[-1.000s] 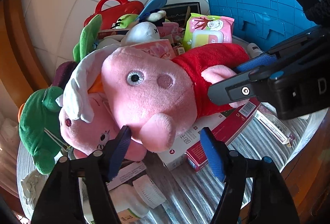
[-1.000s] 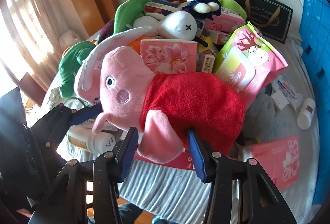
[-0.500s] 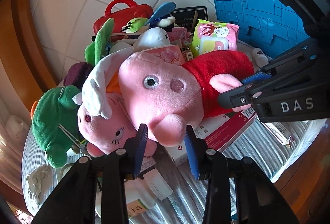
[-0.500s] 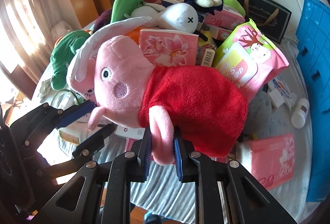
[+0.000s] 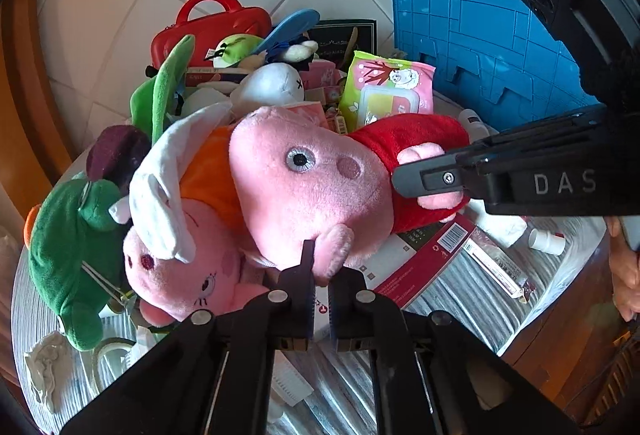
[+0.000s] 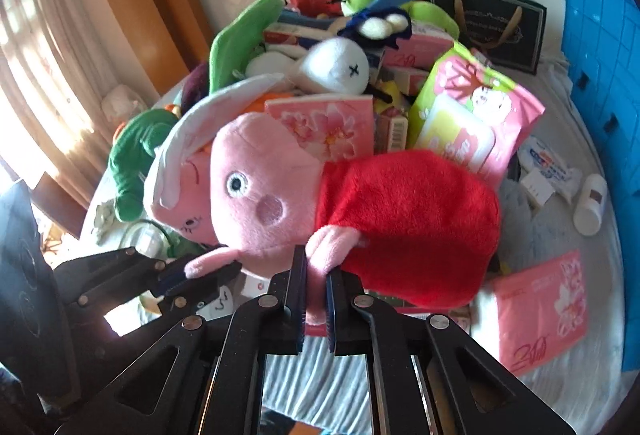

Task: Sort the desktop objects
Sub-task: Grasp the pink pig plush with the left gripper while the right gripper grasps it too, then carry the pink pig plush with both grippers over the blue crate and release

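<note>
The pink pig plush (image 5: 296,175) in a red dress lies sideways atop the toy pile on the desk (image 5: 460,299). The left gripper (image 5: 320,275) is clamped on its snout tip; the right gripper (image 6: 316,287) is clamped on its arm, reaching in from the pig's dress side.
</note>
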The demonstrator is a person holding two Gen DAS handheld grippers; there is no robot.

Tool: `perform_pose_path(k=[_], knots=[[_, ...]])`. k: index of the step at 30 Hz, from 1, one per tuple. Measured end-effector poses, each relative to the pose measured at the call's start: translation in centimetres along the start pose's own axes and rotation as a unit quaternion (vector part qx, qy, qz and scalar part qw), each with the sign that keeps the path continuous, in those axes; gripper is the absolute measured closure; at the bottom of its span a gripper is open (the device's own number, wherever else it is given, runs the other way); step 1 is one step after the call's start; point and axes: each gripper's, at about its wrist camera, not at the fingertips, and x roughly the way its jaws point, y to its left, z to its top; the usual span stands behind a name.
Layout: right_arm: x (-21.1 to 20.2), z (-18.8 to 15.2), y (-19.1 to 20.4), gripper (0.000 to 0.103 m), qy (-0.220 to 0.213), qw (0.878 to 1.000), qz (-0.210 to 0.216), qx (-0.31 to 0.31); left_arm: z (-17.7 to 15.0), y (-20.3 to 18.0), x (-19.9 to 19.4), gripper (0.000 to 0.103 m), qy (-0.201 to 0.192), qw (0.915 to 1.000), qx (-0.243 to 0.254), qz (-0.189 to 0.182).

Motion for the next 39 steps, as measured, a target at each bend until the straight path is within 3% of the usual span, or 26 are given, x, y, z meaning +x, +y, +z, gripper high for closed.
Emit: perform_pose_path(k=[10, 15, 20, 24, 28, 34, 39], knots=[[-2.8, 2.6, -0.1, 0.096, -0.05, 0.998, -0.027, -0.012, 3.8, 0.7, -2.3, 0.099, -0.05, 0.9984, 0.022, -0.016], [-6.7, 4.8, 0.1, 0.096, -0.102, 0.994, -0.041, -0.016, 7.1, 0.9, -4.4, 0.099, -0.095, 0.9941, 0.048, -0.023], [-11.6, 7.1, -0.1, 0.096, -0.164, 0.983, -0.08, -0.014, 11.7, 0.2, -6.5, 0.099, -0.144, 0.9849, 0.08, -0.054], [-16.3, 8.6, -0.9, 0.096, -0.223, 0.966, -0.128, -0.002, 16.1, -1.3, -8.0, 0.099, -0.196, 0.9696, 0.114, -0.093], [-21.9, 10.3, -2.4, 0.096, -0.28, 0.941, -0.188, 0.007, 21.3, -3.9, -9.6, 0.099, -0.259, 0.9443, 0.139, -0.148], [-29.8, 12.5, -7.6, 0.095, -0.334, 0.904, -0.266, 0.026, 28.8, -10.8, -9.5, 0.099, -0.305, 0.9138, 0.155, -0.219], [-34.2, 12.5, -13.9, 0.095, -0.349, 0.883, -0.309, 0.053, 32.9, -18.0, -7.8, 0.099, -0.305, 0.9029, 0.16, -0.257]])
